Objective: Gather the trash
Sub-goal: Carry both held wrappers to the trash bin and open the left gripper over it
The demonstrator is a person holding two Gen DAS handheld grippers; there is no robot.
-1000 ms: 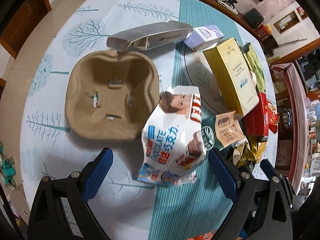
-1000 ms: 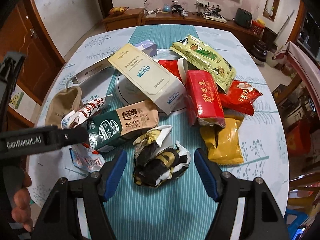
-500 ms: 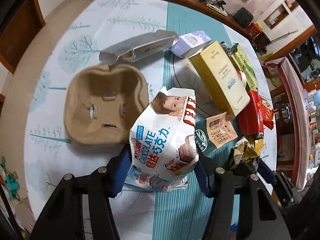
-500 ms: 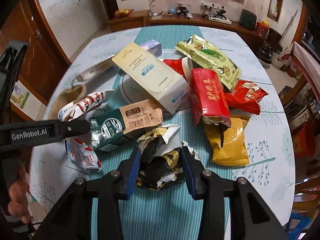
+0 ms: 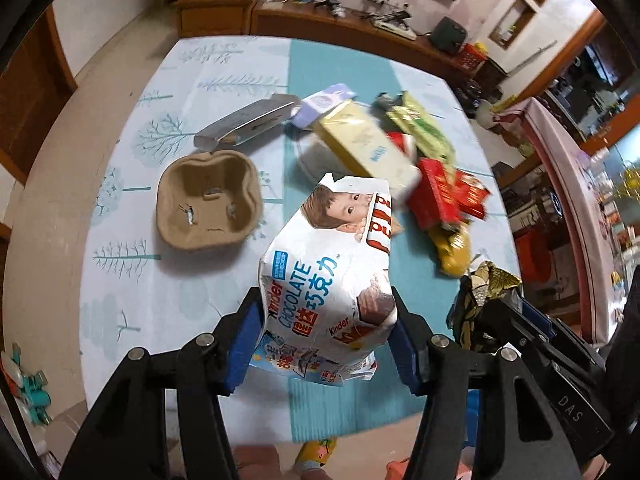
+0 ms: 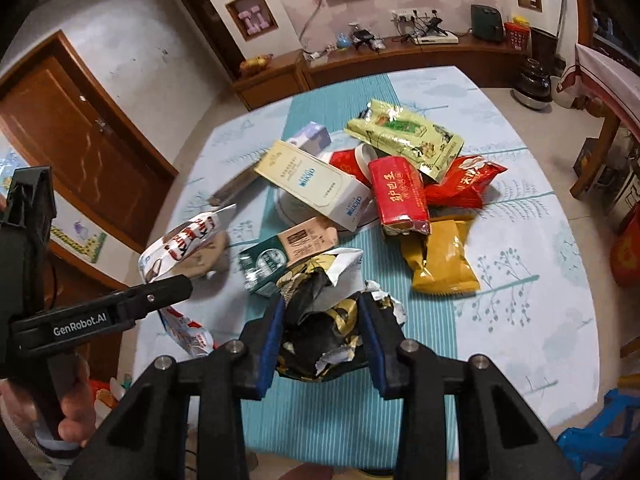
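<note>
Jaws, left gripper [image 5: 324, 336]: clamped on the white chocolate wrapper [image 5: 326, 276], held clear above the surface [image 5: 168, 304].
Jaws, right gripper [image 6: 322, 340]: just closing in, now pinched on the crumpled black-and-gold wrapper [image 6: 320, 320], also off the surface.
Remaining trash: pulp cup tray [image 5: 208, 200], yellow-white box [image 6: 312, 184], red pack [image 6: 398, 196], smaller bags heaped mid-surface.
Step in hand: carrying off two picked pieces.
Next move: needs a bin, none in view; firm grip until there.

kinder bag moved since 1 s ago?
Yes. The Kinder bag, clamped in the left hand-held gripper, has lifted off the table, up from beside the pulp tray.
</note>
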